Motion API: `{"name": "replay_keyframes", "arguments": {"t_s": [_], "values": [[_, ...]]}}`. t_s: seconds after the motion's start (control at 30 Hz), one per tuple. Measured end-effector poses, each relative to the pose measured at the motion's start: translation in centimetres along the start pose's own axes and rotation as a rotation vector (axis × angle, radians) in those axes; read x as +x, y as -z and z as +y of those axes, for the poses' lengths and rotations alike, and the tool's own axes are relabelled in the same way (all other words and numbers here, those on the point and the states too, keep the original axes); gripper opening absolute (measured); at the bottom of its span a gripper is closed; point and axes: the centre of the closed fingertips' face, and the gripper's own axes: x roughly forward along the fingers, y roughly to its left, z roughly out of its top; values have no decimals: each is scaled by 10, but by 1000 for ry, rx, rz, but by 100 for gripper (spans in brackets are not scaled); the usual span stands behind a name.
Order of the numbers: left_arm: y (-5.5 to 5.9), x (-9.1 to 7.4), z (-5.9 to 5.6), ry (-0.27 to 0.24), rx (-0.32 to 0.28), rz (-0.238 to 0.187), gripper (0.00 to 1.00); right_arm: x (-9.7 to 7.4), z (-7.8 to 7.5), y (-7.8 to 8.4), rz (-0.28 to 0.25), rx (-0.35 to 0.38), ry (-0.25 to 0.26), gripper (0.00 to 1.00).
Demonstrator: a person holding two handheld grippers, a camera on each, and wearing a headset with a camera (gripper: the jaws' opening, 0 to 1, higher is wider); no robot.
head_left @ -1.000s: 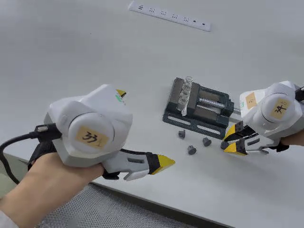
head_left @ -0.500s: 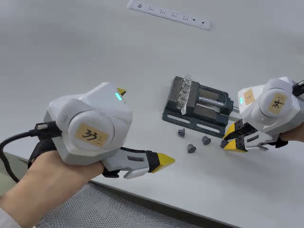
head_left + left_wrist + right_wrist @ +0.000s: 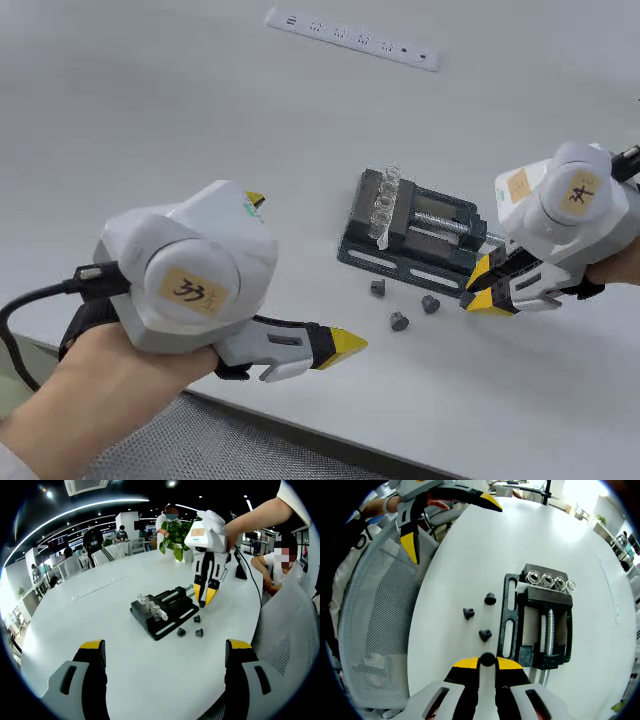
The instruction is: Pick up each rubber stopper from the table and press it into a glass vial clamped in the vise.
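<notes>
In the head view, the left gripper [image 3: 297, 268] is hanging over the near edge of the bench [image 3: 150, 120]. Its jaws are standing wide apart with nothing in them. The right gripper [image 3: 468, 296] is sitting low on the right, just beside the vise [image 3: 450, 213]. Its jaws are close together, but what is between them is too small to tell here. Three loose stoppers [image 3: 399, 321] are lying on the bench in front of the vise. The vials [image 3: 385, 203] are standing in a row in the vise.

In the left gripper view, the left gripper [image 3: 165, 647] is spreading its jaws wide over the bench [image 3: 75, 630]. Farther off, the vise [image 3: 170, 609] is holding the vials [image 3: 150, 606]. The right gripper [image 3: 205, 600] is pointing down next to it, near the loose stoppers [image 3: 180, 631].

In the right gripper view, the right gripper [image 3: 487, 662] is pinching a stopper [image 3: 487, 658] between its yellow tips. The loose stoppers [image 3: 485, 635] are lying on the bench [image 3: 470, 555] just beside the vise [image 3: 547, 600]. Four vials [image 3: 549, 579] are sitting in it with open mouths. The left gripper [image 3: 451, 524] is hanging open, well apart from the vise.
</notes>
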Motion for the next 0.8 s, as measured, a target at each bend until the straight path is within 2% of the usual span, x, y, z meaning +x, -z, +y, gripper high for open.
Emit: {"name": "replay_keyframes", "arguments": {"t_s": [0.17,0.37,0.5,0.6,0.8], "values": [[-2,2,0,10,-12,-5,99,-17,-16,-18,-17,-32,23,6],[-5,3,1,15,-31,-15,99,-32,-43,-37,-28,-61,47,6],[-5,3,3,11,-42,-17,99,-36,-54,-43,-16,-90,50,6],[-6,4,2,8,-57,-22,99,-37,-66,-47,-6,-107,46,6],[-6,6,-1,12,-62,-22,99,-42,-79,-60,-1,-138,41,6]]}}
